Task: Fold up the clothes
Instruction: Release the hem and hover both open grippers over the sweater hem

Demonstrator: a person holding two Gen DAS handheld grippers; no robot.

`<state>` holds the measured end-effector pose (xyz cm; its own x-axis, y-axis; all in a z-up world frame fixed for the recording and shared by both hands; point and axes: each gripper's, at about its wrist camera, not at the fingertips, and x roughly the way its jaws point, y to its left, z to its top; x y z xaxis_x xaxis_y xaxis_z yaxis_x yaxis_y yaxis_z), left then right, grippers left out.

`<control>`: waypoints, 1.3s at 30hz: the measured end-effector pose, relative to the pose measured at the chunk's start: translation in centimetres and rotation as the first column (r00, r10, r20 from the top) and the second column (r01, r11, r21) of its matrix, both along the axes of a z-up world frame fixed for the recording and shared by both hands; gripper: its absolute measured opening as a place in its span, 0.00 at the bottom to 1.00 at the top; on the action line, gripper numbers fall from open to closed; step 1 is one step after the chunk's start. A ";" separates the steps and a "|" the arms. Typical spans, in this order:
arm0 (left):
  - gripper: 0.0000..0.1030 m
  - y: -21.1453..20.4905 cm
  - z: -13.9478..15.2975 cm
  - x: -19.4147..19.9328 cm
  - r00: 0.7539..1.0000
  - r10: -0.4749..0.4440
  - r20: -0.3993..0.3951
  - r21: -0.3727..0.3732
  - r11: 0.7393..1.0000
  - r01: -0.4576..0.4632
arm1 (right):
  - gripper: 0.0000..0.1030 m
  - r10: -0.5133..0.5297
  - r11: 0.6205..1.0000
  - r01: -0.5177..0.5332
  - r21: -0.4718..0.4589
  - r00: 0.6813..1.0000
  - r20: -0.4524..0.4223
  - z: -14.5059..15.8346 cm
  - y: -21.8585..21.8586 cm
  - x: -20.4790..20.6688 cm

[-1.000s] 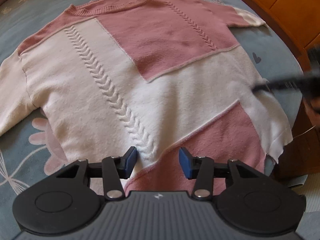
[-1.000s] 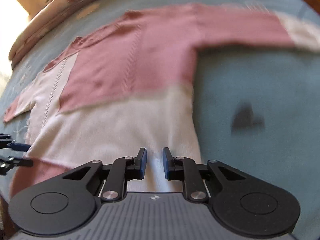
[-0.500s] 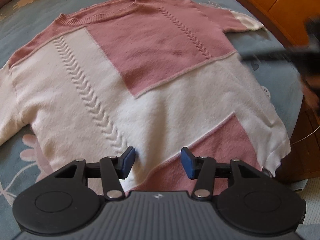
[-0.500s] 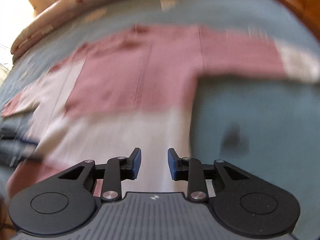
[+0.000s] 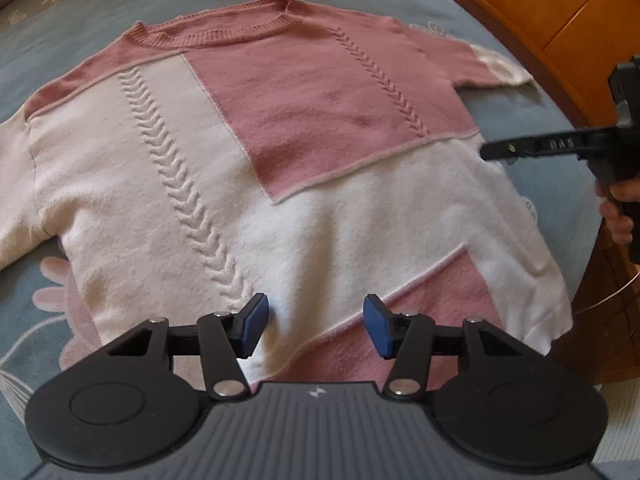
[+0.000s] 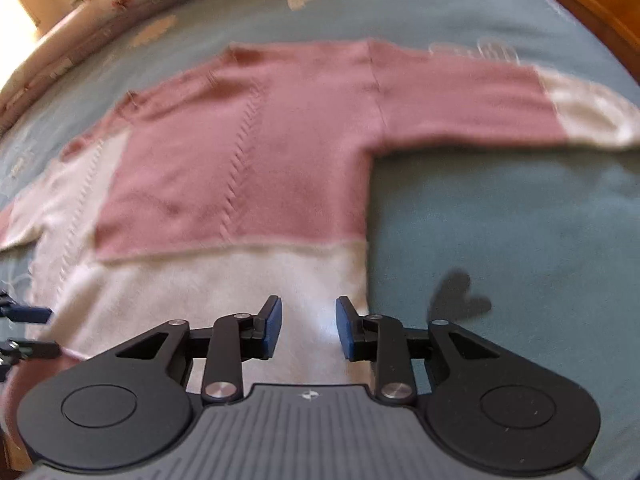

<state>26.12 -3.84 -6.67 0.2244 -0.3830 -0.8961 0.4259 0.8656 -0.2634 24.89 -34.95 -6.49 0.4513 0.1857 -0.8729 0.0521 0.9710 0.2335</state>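
A pink-and-white sweater [image 5: 280, 168] lay spread flat on the blue bedspread [image 6: 500, 220], its hem at the bed's near edge. The left gripper [image 5: 316, 326] and right gripper [image 6: 309, 328] hovered over that hem, jaws opening with nothing pinched between them.

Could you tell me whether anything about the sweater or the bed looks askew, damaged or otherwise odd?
Nothing stands out. The pink and cream sweater lies spread flat on the blue bedspread, sleeves out, with only soft ripples near its hem. No tear or stain is clearly visible.
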 end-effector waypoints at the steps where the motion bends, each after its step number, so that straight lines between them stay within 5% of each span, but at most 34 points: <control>1: 0.52 -0.1 -0.1 0.0 1.000 -0.005 0.001 0.004 1.000 0.005 | 0.42 0.010 1.000 -0.010 0.007 1.000 0.003 0.0 0.4 0.5; 5: 0.52 -0.1 -0.2 -0.1 0.999 -0.034 0.002 0.027 0.999 0.034 | 0.37 -0.034 0.998 0.039 0.055 0.995 -0.093 -2.4 -0.4 1.4; 8: 0.53 0.5 -0.4 -0.1 1.000 -0.029 -0.012 0.030 0.999 0.029 | 0.38 -0.154 0.973 0.165 0.163 0.985 -0.075 -0.9 -3.0 -0.7; 14: 0.54 0.6 -0.9 0.0 1.000 -0.018 -0.020 0.036 0.999 0.019 | 0.38 -0.250 0.958 0.264 0.109 0.960 -0.126 -1.3 -6.2 -5.2; 20: 0.55 0.2 -1.2 0.0 0.999 -0.044 -0.016 0.055 0.997 0.045 | 0.37 -0.143 0.987 0.151 0.057 0.982 -0.126 -2.4 -3.0 -5.9; 25: 0.59 -0.3 -1.1 0.0 0.998 -0.057 -0.018 0.068 0.996 0.058 | 0.12 -0.074 0.997 0.073 -0.014 0.989 -0.126 -1.9 -1.1 -5.2; 29: 0.59 -0.5 -0.5 -0.1 0.998 -0.070 -0.006 0.050 0.996 0.070 | 0.11 -0.036 0.995 0.026 -0.096 0.994 -0.105 0.0 -1.7 -5.3; 34: 0.60 -1.4 -0.7 -0.3 0.995 -0.101 0.006 0.082 0.992 0.100 | 0.20 -0.011 1.000 0.007 -0.025 0.988 -0.151 -1.6 -1.7 -5.0; 39: 0.60 -2.1 0.5 -0.6 0.989 -0.140 0.041 0.076 0.988 0.137 | 0.25 -0.075 0.996 0.073 -0.044 0.996 -0.047 1.5 -2.7 -7.7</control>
<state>25.50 -5.90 -6.19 0.2156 -0.3472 -0.9127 0.5534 0.8135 -0.1787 17.19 -37.70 -4.96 0.4190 0.1162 -0.9005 0.1345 0.9729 0.1881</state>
